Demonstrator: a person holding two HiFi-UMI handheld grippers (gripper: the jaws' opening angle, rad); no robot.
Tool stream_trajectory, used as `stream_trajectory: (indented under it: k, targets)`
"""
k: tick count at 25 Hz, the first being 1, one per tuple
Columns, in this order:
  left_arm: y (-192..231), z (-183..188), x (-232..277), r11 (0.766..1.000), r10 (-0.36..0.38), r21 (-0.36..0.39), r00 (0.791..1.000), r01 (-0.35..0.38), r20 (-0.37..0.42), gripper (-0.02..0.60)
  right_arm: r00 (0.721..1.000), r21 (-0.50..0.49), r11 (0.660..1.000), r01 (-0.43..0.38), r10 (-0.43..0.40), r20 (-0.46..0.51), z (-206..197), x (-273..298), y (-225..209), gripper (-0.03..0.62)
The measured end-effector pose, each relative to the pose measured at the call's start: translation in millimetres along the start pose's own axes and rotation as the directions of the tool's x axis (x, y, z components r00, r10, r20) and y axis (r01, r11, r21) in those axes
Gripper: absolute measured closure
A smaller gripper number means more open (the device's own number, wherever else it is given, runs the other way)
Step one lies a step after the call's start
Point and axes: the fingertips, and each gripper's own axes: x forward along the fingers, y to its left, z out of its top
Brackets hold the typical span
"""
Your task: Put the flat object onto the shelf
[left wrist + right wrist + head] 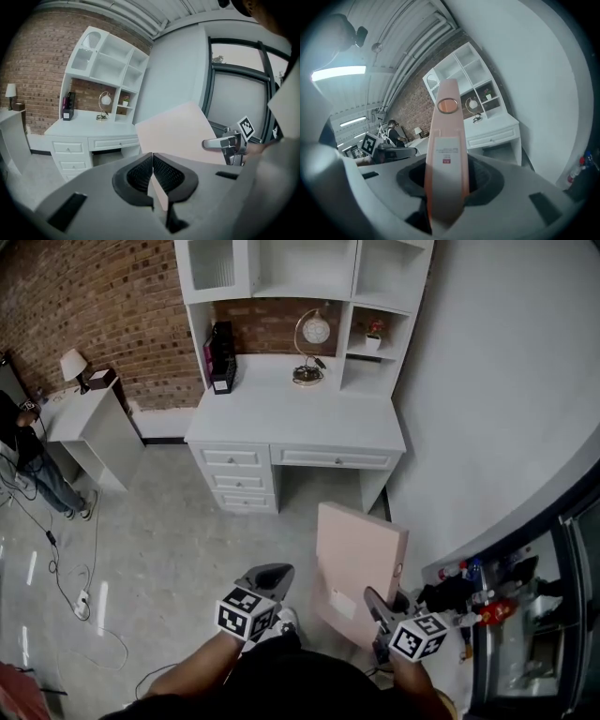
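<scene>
Flat object point(361, 563): upright in air, well apart from shelf point(272, 298), probably for edgewise entry
Right gripper point(447, 176): pinching thick edge, bearing weight
Left gripper point(152, 165): pressed on thin edge, steadying

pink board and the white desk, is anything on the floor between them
Nothing. In the head view, only bare grey floor lies between the pink board and the white desk.

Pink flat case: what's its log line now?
held: pink flat case; left gripper: shut on case; right gripper: shut on case; white shelf unit: ahead
</scene>
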Motion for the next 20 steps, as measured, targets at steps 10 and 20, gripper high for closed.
stream_trajectory:
  k: [10,20]
  targets:
    - [86.5,53.8,43.1,0.998,-0.027,0.049,0.999,0.026,0.022,0.577,1.000,-0.054,0.998,0.021,-0.020,0.020,61.4,97.7,-12.7,0.422]
    - [136.6,68.4,67.0,0.999,-0.045,0.022,0.999,0.045,0.009,0.577,0.998,-0.036,0.997,0.064,-0.064,0.001,80.6,140.5,-21.6,0.422]
